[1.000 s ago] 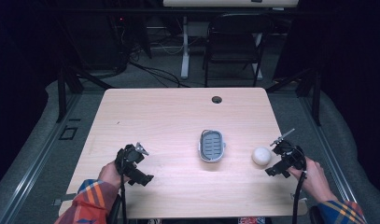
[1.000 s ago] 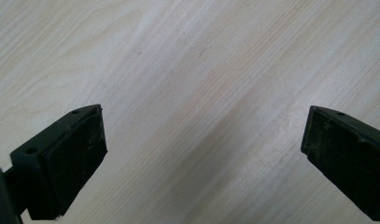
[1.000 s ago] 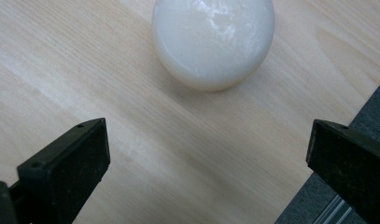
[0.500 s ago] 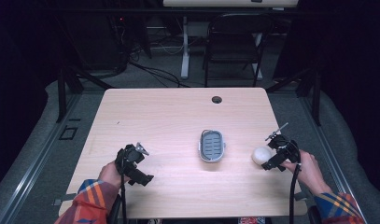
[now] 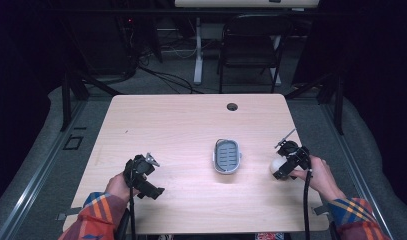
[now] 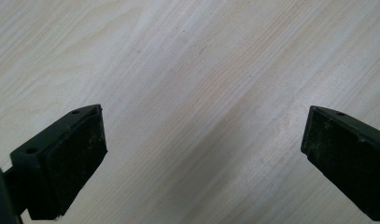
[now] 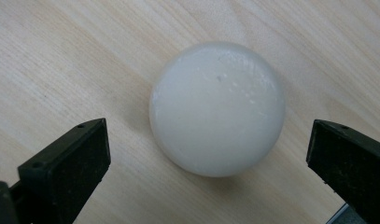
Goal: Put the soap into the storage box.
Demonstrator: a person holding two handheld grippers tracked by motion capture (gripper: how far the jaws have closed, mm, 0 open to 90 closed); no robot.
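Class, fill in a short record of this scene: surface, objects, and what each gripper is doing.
Surface: light wooden table
Centre object: small grey oval basket with a wire handle
Other object: white smooth ball, right of the basket
Left gripper: open, over bare wood
Right gripper: open, jaws either side of the ball, not touching

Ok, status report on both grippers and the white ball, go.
Left hand-held gripper open over bare table. Right hand-held gripper open, jaws either side of the white ball, not touching. Grey basket beside it, nothing blocking.
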